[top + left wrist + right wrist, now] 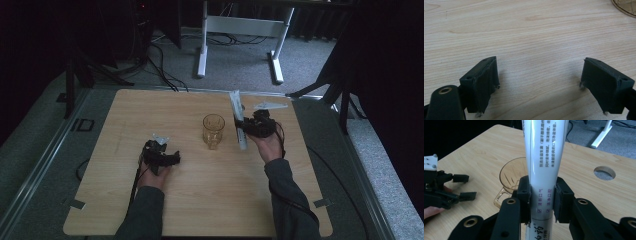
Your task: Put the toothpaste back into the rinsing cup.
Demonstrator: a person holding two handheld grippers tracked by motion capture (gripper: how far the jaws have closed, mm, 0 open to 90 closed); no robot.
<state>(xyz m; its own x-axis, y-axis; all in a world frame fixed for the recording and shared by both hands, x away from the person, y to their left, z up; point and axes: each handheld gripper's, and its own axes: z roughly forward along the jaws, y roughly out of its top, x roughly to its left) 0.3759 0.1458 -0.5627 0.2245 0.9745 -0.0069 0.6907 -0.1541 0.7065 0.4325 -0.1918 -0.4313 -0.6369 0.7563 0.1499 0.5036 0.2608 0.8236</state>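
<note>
A white toothpaste tube [544, 157] with printed text stands between the jaws of my right gripper [541, 197], which is shut on its lower part. From above, the tube [238, 117] slants beside the right gripper [243, 131], just right of an amber glass mug [213, 131] at the table's middle. In the right gripper view the mug [511, 176] sits behind the tube. My left gripper [175, 159] rests low on the table, left of the mug, pointing toward it. Its jaws [540, 82] stand wide open over bare wood, the mug's base [625, 6] at the top right corner.
The wooden tabletop [200, 195] has a round hole [604, 172] near its far right part. White desk legs [240, 30] and cables lie on the grey floor beyond the table. Dark stands flank both far corners.
</note>
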